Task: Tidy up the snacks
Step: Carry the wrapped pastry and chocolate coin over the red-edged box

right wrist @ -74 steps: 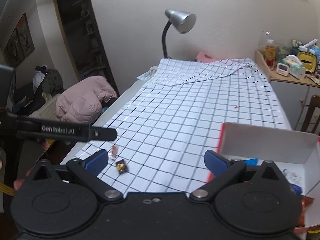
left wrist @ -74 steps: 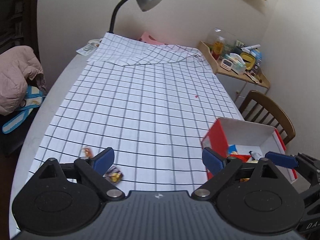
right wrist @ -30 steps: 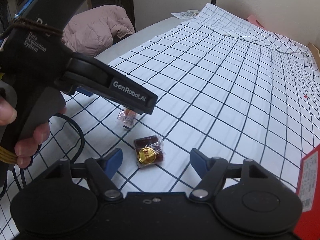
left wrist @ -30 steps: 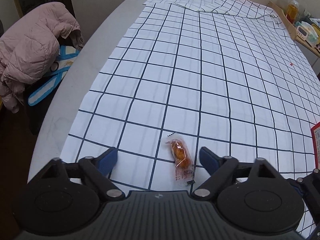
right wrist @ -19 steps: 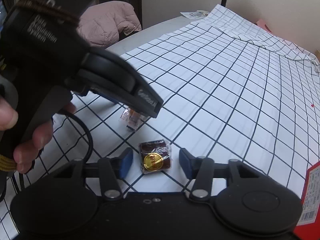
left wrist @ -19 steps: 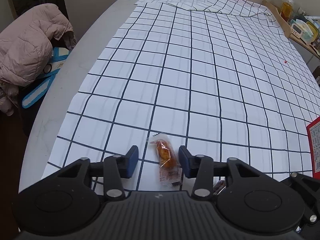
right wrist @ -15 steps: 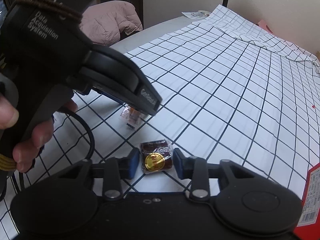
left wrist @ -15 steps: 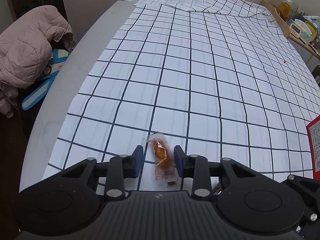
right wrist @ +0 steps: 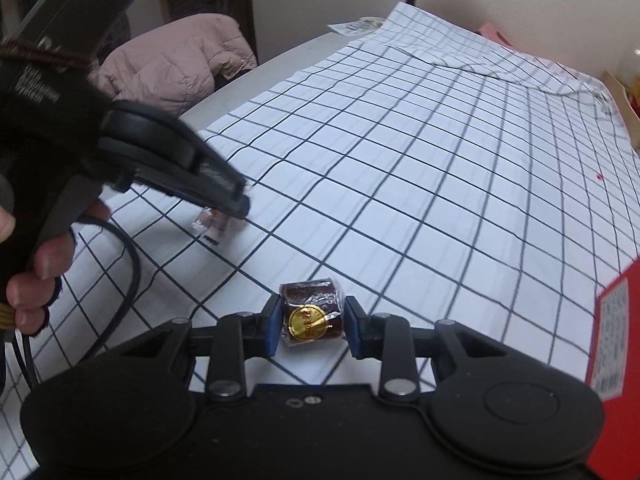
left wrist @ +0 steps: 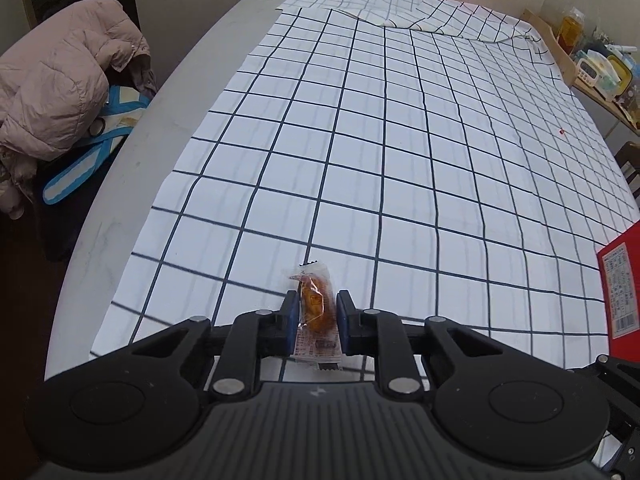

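Both jaws pinching snacks: orange packet (left wrist: 316, 308), brown candy (right wrist: 312, 316); labels unreadable.

Nothing fully legible. Black left gripper body (right wrist: 40, 92), upper left of right wrist view: blurred white lettering. Red cardboard box (left wrist: 620, 280), right edge: barcode and tiny unreadable print. Brown wrapped candy (right wrist: 311, 312): gold seal, characters unreadable.
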{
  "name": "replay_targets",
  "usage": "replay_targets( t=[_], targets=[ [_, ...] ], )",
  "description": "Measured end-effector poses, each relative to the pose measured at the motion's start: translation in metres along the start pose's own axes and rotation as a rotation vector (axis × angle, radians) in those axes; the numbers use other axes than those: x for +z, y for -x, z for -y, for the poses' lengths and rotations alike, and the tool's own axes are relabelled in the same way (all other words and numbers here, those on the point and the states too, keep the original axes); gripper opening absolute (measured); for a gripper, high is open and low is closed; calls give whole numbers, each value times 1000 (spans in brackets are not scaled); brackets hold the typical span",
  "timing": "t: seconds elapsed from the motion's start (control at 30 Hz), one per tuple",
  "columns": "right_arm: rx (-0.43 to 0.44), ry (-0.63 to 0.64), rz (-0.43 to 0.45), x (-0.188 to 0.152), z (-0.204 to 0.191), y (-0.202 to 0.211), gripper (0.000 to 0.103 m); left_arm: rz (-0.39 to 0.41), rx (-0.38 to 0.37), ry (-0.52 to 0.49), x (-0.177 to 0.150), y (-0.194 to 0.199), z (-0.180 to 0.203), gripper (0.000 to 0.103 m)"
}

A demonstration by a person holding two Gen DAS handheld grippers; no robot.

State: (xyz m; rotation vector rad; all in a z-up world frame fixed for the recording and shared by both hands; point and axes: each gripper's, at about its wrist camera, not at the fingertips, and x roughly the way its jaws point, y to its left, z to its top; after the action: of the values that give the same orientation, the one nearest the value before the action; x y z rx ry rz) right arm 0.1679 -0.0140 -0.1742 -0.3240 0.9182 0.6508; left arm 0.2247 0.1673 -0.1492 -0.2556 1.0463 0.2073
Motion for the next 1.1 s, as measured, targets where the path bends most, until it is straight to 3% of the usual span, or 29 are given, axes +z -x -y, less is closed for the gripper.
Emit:
replay_targets(
  t=[0.63,1.1],
  targets=[
    [-2,-126,120,-14,32,112,30,65,-72,15,-20,93,33,19],
    [-73,-166,200,-47,86,191,30,105,-179,-93,-43,147,127,19]
  ],
)
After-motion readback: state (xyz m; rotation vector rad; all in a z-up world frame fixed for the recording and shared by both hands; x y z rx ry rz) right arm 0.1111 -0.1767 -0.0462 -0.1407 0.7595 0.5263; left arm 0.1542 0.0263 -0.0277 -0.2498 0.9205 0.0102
